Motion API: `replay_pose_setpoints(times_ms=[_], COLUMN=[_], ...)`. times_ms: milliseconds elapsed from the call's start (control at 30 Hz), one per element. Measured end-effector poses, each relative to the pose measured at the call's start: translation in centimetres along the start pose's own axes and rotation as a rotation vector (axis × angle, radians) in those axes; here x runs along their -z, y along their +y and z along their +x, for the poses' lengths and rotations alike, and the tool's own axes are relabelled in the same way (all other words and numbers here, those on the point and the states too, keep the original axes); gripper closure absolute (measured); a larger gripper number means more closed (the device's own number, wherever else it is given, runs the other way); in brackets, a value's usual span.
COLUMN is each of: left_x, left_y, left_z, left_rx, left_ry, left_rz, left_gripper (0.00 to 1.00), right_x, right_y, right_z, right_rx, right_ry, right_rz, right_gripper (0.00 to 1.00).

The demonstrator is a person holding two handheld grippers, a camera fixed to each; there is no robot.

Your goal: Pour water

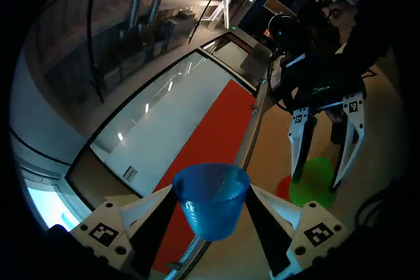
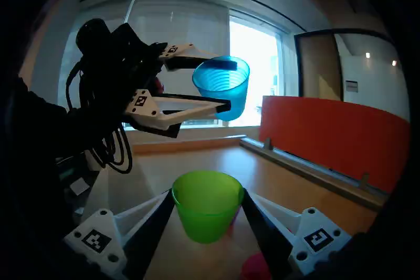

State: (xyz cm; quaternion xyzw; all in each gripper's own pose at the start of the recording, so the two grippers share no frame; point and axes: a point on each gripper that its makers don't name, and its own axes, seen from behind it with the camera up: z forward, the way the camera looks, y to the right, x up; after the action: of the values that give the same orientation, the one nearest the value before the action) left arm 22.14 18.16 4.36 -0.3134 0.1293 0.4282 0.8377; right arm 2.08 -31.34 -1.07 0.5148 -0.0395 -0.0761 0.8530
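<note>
My left gripper [image 1: 211, 196] is shut on a translucent blue cup [image 1: 211, 200], held up in the air; the scene behind it is tilted in the left gripper view. In the right gripper view the same blue cup [image 2: 222, 86] hangs high between the left gripper's fingers [image 2: 194, 104], above and behind the green cup. My right gripper [image 2: 207, 204] is shut on a green cup [image 2: 208, 211], low over the wooden table [image 2: 273, 175]. From the left gripper view the green cup [image 1: 315, 181] sits between the right gripper's white fingers [image 1: 298, 146]. I cannot tell whether either cup holds water.
An orange divider panel [image 2: 336, 135] runs along the table's right edge on a metal rail [image 2: 310, 170]. A red object [image 1: 283, 188] lies on the table beside the green cup, and a pink thing [image 2: 256, 268] shows low in the right gripper view. Bright windows [image 2: 252, 64] stand behind.
</note>
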Motion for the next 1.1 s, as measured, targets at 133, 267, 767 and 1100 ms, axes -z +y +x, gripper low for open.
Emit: replay_pose_setpoints(times_ms=[133,267,767,1100], left_x=[0.1,0.1,0.2,0.2], left_y=[0.0,0.0,0.1,0.1], left_z=[0.2,0.5,1.2,1.8], left_rx=[-0.017,-0.046,-0.122,-0.169], left_ry=[0.003,0.004,0.012,0.015], left_rz=[0.000,0.003,0.009,0.012], left_gripper=[0.14,0.14,0.14,0.14], right_x=[0.0,0.0,0.1,0.0], right_y=[0.1,0.1,0.5,0.7], right_z=[-0.1,-0.3,-0.6,-0.7], right_rx=[0.007,0.015,0.014,0.013], right_ry=[-0.009,-0.018,-0.028,-0.029], right_rz=[0.000,0.001,-0.003,-0.006], right_gripper=[0.08,0.08,0.08,0.08])
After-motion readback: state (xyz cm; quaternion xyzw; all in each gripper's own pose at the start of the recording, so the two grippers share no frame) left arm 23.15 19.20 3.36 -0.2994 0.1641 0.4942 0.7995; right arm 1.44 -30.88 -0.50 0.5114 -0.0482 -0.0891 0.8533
